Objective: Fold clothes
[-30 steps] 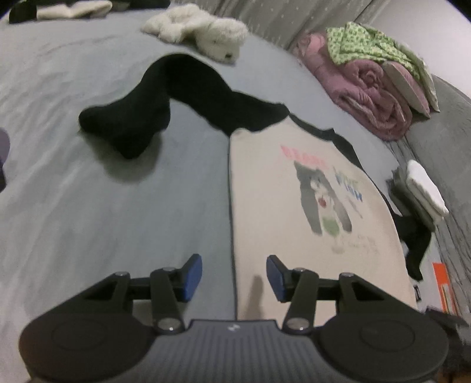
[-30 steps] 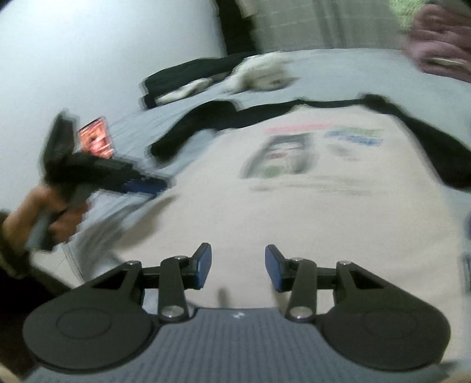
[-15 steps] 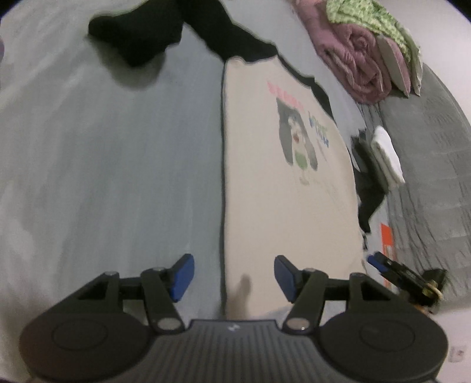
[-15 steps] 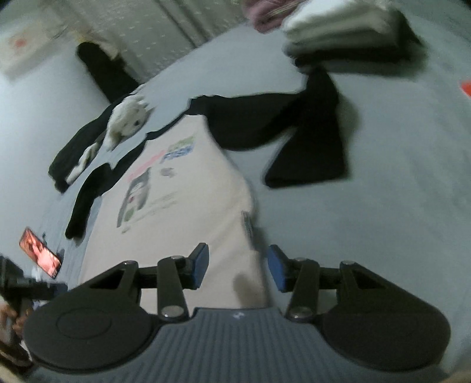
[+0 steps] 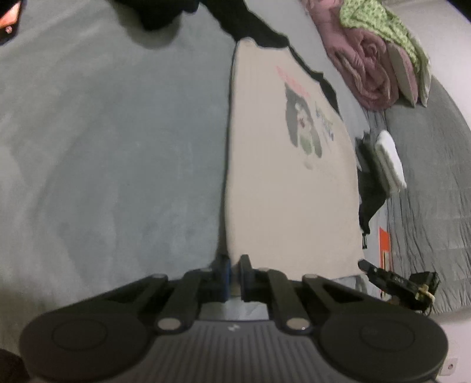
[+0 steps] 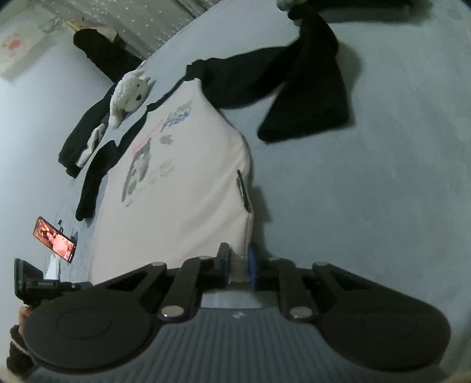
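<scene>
A cream sweatshirt with black sleeves and a cat print lies flat, front up, on the grey bed. My left gripper is shut on its bottom hem at the left corner. My right gripper is shut on the hem at the right corner of the same sweatshirt. One black sleeve lies spread to the right in the right wrist view. The other sleeve runs off the top of the left wrist view.
Pink and green bedding is piled at the far right, with folded white and dark clothes beside the sweatshirt. A white plush toy and dark garments lie near the collar. A lit phone sits at the bed edge.
Both grippers were open above the sweatshirt's lower edge. Both have come down to the hem and closed on its two bottom corners.
</scene>
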`<state>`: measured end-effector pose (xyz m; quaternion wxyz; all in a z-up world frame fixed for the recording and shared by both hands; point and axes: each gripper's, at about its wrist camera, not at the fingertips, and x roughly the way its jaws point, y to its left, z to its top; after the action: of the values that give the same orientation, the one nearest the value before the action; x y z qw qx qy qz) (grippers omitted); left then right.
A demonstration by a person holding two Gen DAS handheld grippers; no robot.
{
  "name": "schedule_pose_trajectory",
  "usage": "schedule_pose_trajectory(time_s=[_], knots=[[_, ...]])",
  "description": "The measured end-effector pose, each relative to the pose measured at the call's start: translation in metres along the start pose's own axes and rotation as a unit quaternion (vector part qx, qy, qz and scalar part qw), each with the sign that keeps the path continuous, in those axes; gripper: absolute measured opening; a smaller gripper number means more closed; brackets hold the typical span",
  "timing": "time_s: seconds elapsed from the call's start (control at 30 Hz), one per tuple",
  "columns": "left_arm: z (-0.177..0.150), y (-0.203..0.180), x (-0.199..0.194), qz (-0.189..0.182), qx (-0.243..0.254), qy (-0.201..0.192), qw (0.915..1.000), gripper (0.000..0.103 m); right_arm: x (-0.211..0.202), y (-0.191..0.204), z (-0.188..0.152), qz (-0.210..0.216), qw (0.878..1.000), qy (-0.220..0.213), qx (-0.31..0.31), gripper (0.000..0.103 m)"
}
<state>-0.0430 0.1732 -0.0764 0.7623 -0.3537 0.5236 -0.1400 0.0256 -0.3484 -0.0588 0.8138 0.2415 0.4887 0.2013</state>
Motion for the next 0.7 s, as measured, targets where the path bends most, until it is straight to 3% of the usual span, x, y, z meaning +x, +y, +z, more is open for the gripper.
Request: schedule_pose_trajectory(time_s=[0.2,0.33,0.6,0.7], knots=[[-0.001,-0.017,-0.037,0.003,0.027,-0.031,0.9992,0.006,-0.023,0.019,-0.003,-0.006,1.000,0.001,-0.029,0.014],[-0.005,-0.023,-0.044,0.021,0.051,-0.027,0.9981,0.006,-0.031,0.033,-0.011,-0.003,0.999,0.011,-0.053,0.014],[-0.008,-0.003,-0.014,0.071,0.050,-0.007,0.9962,0.006,0.002,0.029,-0.027,-0.042,0.995,0.051,-0.070,0.014],[-0.009,0.008,-0.004,0.065,0.041,-0.009,0.9970,0.007,0.017,0.015,-0.031,-0.053,0.995,0.057,-0.058,0.013]])
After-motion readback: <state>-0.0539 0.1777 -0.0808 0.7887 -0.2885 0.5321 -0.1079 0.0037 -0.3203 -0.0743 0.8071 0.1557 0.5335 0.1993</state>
